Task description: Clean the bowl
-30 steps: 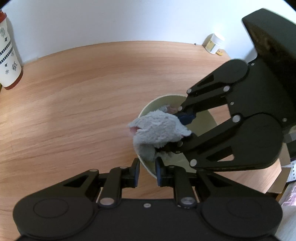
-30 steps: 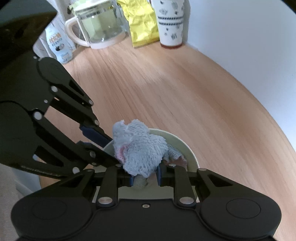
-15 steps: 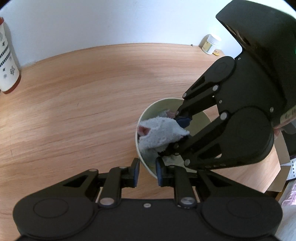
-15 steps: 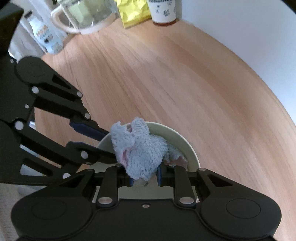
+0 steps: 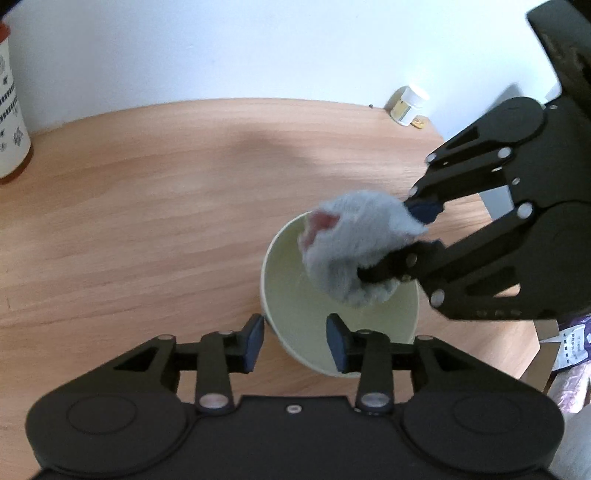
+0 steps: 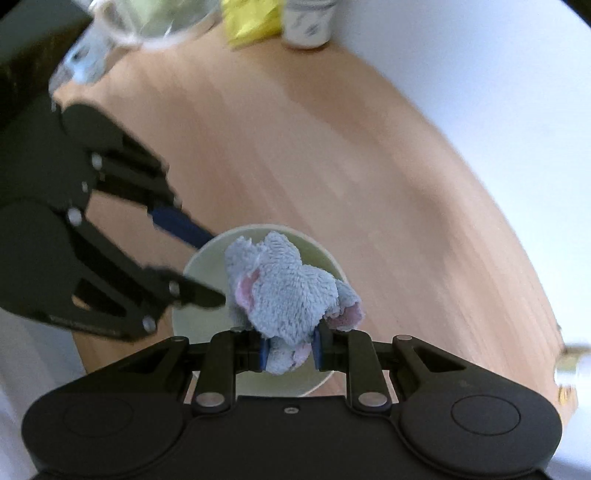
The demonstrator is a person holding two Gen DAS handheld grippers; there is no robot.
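The left gripper [image 5: 295,341], its jaws just opened and straddling the bowl [image 5: 399,314] rim at twelve o'clock without pressing, sat nearer the bowl on the table [image 5: 147,221] than the right gripper [image 6: 290,350], clenched on the cloth [image 6: 284,291] above it.

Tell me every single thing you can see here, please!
Pale green round bowl: one, on the wooden table, near its edge.
Fluffy grey and pink cloth: one, held above the bowl.
Light wooden table: one, under everything.
White patterned tall cup: one, far left by the wall.
Small white-lidded jar: one, far table corner.
Yellow crumpled bag: one, at the back by the wall.
Clear glass jug: one, blurred, beside the bag.
Left gripper: black, blue pads, jaws just opened around the bowl's rim.
Right gripper: black, shut on the cloth.
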